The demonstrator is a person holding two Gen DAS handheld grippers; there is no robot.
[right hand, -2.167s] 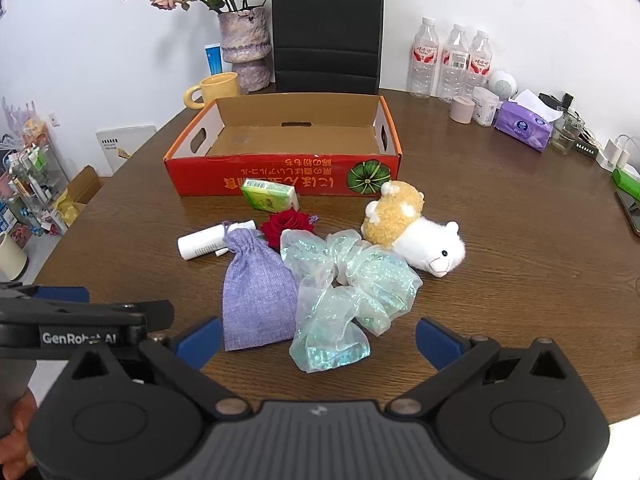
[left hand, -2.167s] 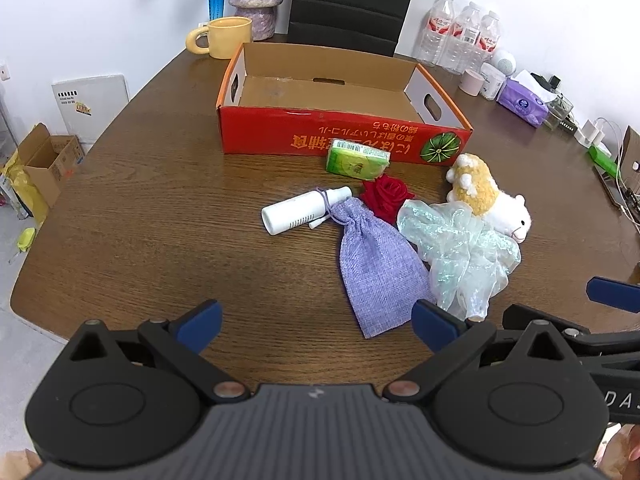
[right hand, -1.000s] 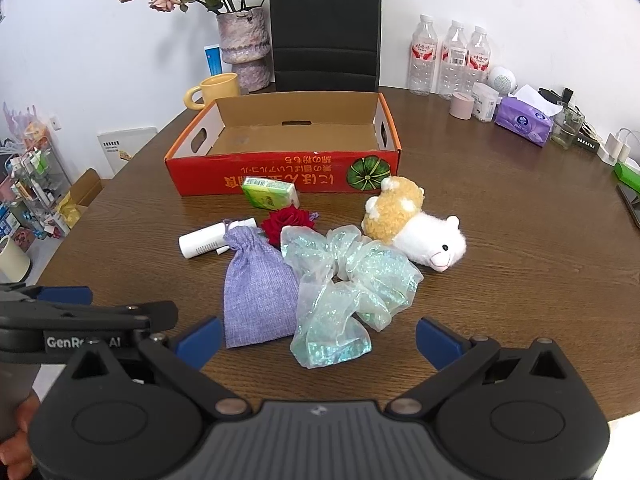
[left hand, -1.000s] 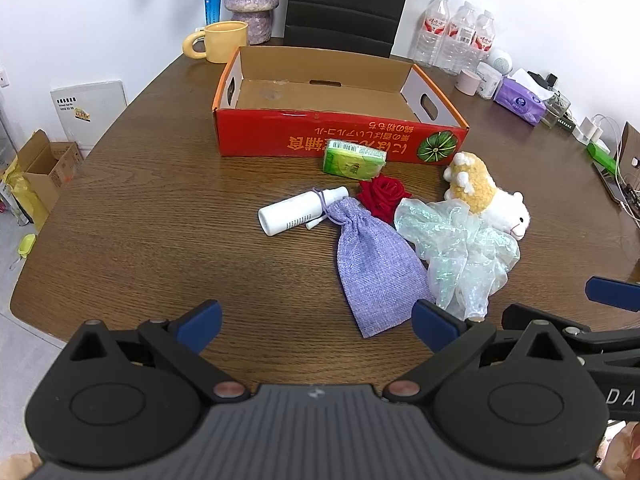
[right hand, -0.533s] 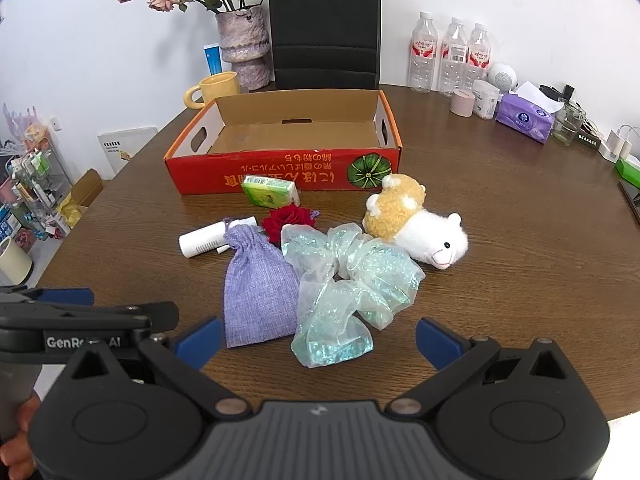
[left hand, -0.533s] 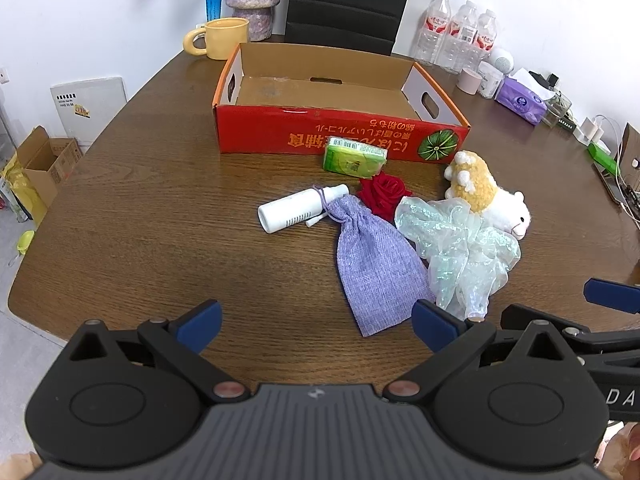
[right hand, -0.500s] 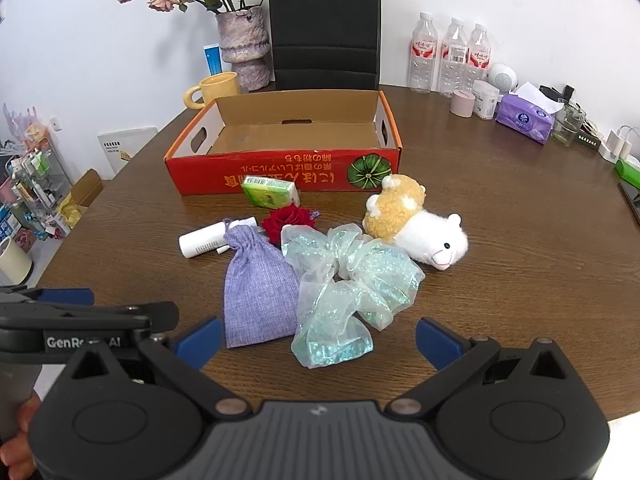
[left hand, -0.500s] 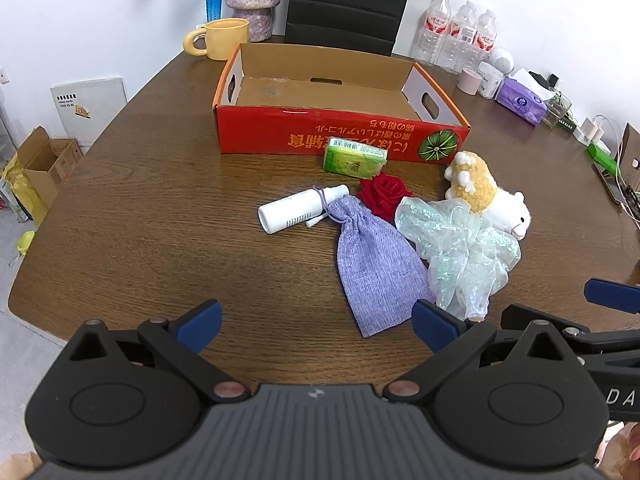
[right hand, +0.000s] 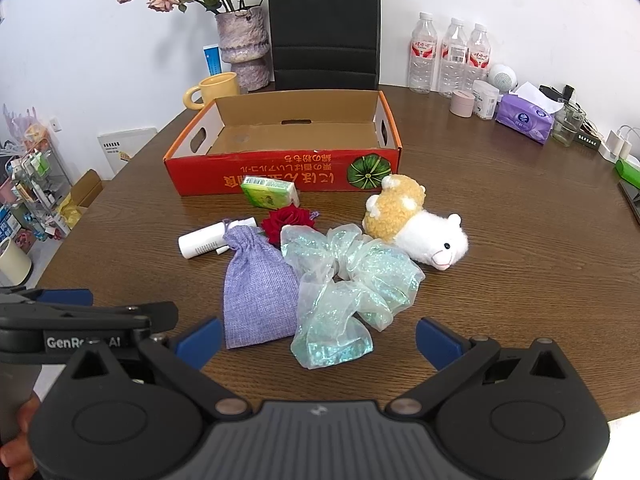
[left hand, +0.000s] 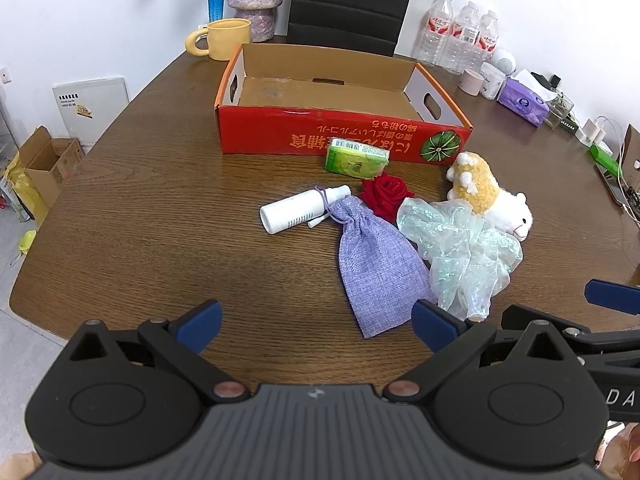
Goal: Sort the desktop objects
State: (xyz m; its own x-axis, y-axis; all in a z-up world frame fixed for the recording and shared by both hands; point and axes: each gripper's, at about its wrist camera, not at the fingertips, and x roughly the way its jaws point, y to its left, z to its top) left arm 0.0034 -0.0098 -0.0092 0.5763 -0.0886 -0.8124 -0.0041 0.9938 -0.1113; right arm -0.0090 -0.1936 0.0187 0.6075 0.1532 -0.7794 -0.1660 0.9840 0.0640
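Observation:
An empty red cardboard box (left hand: 280, 140) (right hand: 224, 174) stands open at mid-table. In front of it lie a green packet (left hand: 356, 160) (right hand: 270, 196), a red rose (left hand: 386, 194) (right hand: 288, 222), a white bottle (left hand: 298, 212) (right hand: 204, 240), a purple drawstring pouch (left hand: 378, 268) (right hand: 256, 288), a sheer mint bow (left hand: 464, 256) (right hand: 348, 280) and a plush sheep (left hand: 492, 196) (right hand: 416, 224). My left gripper (left hand: 316, 324) is open near the table's front edge, short of the pouch. My right gripper (right hand: 318, 338) is open just short of the bow. Neither holds anything.
A yellow mug (right hand: 214, 90), a vase of flowers (right hand: 242, 52) and a black chair (right hand: 324, 28) stand behind the box. Water bottles (right hand: 450, 56), small jars and a purple tissue pack (right hand: 524, 118) line the back right. Chargers and cables lie at the right edge.
Both views have shifted only slightly; the objects lie where they were and both grippers stay open.

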